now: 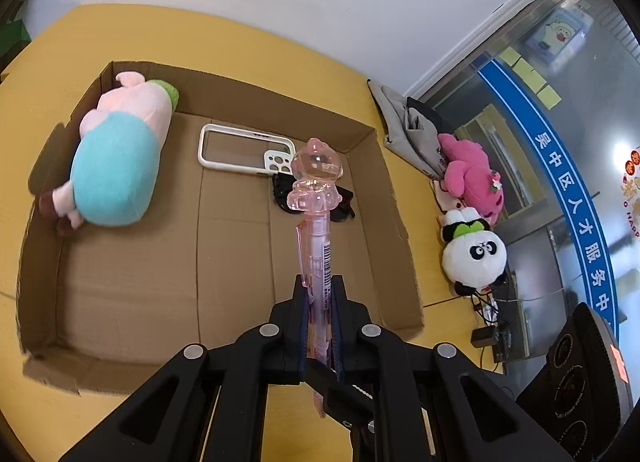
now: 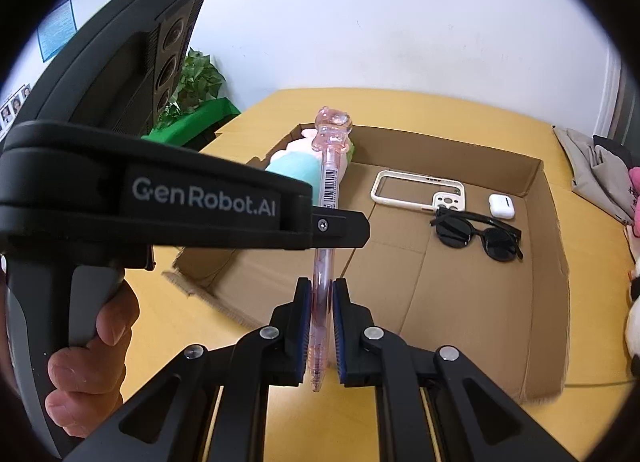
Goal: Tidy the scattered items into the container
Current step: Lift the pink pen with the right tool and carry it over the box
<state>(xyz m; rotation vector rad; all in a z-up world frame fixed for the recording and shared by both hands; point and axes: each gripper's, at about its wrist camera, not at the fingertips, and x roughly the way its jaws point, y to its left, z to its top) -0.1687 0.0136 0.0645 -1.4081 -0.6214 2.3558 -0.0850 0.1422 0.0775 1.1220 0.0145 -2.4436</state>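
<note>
Both my tongs were clenched on the same pink pen: left tongs gripping mid-barrel, right tongs pinching the lower end. Pen stood over the open cardboard box on the yellow tabletop, bear-shaped cap pointing away from me. Already in the box: plush pig, phone case, sunglasses, white earbud case. My hand on the left handle showed in the right view
</note>
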